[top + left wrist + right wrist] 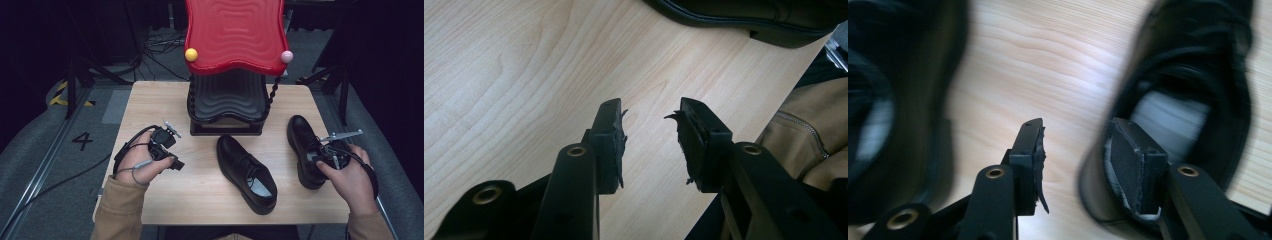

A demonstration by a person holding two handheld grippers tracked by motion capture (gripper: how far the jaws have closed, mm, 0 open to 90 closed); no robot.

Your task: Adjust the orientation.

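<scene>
Black shoe (305, 150) at open right gripper (320, 156), left gripper (172, 162) empty over table (200, 190)

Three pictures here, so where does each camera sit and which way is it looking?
High view: above the person's side, looking forward and down on the table; forearms and both grippers show.
Left gripper view: rides the left gripper, facing bare wood; open jaws, tan sleeve.
Right gripper view: rides the right gripper, facing two black shoes; blurred.
Shared: the middle shoe.
</scene>
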